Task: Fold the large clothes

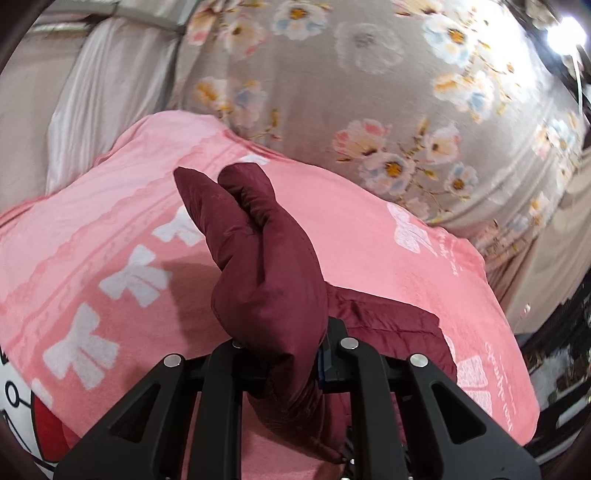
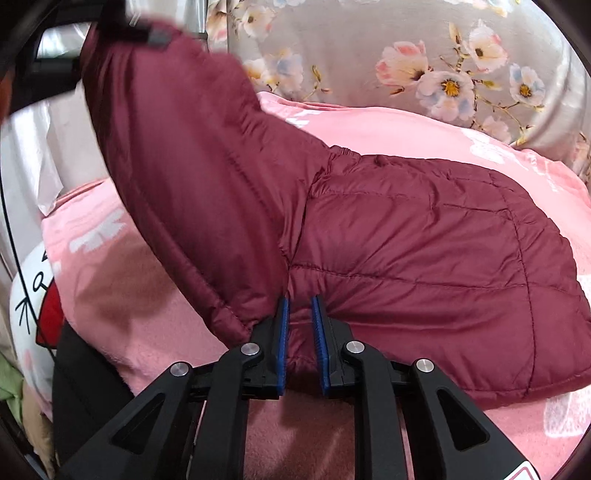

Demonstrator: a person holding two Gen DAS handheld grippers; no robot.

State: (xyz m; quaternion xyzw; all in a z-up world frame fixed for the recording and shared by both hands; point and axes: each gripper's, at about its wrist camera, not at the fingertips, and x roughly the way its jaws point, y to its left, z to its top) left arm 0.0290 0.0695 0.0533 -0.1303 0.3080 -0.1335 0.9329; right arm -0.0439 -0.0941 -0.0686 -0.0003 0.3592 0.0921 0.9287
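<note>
A maroon quilted jacket [image 2: 424, 258] lies on a pink blanket [image 2: 388, 125]. In the right wrist view my right gripper [image 2: 300, 306] is shut on a fold of the jacket near where the sleeve joins the body. The sleeve [image 2: 177, 155] rises up and to the left to the left gripper, seen blurred at the top left [image 2: 147, 33]. In the left wrist view my left gripper [image 1: 291, 354] is shut on the bunched sleeve end [image 1: 258, 251], which sticks up in front of the camera and hides the fingertips. The jacket body [image 1: 391, 325] lies to the right below.
The pink blanket [image 1: 110, 229] with white bows covers a bed. A grey floral sheet [image 1: 369, 92] lies beyond it. A white cartoon-face cushion [image 2: 33, 295] sits at the left edge. A white satin pillow [image 1: 103, 81] lies at the back left.
</note>
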